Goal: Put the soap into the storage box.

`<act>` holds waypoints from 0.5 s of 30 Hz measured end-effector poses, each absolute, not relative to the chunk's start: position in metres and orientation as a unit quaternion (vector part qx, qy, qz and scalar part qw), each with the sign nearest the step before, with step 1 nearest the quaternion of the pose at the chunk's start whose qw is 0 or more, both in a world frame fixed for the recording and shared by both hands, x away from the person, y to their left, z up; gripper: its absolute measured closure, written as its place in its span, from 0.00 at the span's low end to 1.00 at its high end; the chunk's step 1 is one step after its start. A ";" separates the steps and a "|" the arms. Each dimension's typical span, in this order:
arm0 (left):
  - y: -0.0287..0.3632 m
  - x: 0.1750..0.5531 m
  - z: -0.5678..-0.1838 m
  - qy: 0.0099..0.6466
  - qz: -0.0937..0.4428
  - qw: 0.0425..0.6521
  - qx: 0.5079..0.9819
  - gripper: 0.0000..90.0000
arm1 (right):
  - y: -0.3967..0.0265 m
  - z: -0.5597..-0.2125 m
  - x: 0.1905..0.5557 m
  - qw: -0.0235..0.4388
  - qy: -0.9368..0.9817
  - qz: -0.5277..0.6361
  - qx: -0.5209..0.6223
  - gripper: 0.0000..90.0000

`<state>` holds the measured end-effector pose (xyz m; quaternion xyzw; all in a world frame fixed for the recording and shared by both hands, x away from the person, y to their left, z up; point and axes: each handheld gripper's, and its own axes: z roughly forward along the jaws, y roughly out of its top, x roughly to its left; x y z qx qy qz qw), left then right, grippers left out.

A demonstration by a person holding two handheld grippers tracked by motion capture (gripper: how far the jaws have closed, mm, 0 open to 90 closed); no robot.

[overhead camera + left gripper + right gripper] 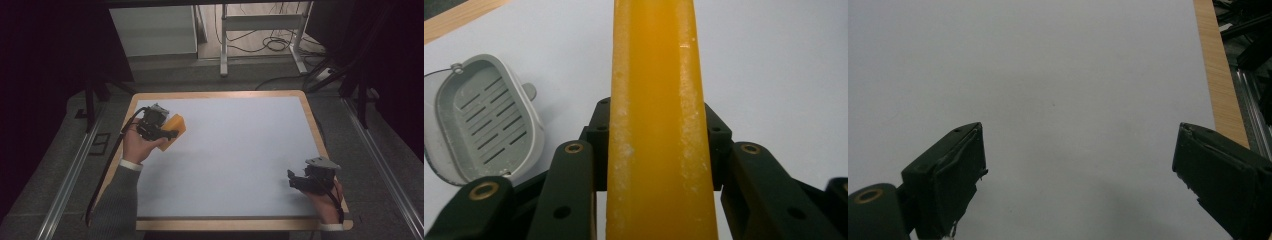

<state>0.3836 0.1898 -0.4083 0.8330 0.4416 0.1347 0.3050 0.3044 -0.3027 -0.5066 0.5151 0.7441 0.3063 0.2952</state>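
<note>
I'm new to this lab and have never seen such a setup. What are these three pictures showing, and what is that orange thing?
A person stands at a white table holding a hand-held tool with two-jawed tongs in each hand. One picture looks down from above; the other two come from cameras riding on each tool. The left tongs are shut on an orange soap bar, seen edge-on up close. A grey slotted soap dish lies on the table beside it. The right tongs are open with nothing between them, near the table's wooden edge.

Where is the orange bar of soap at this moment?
The orange soap bar is clamped in the left gripper, held over the table's far-left part in the high view. In the left gripper view a grey soap dish lies just left of it.
</note>
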 end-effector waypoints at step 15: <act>0.199 0.401 -0.415 0.460 0.131 0.301 0.825 0.67 | -0.303 -0.506 0.304 0.297 0.743 0.305 0.517 0.08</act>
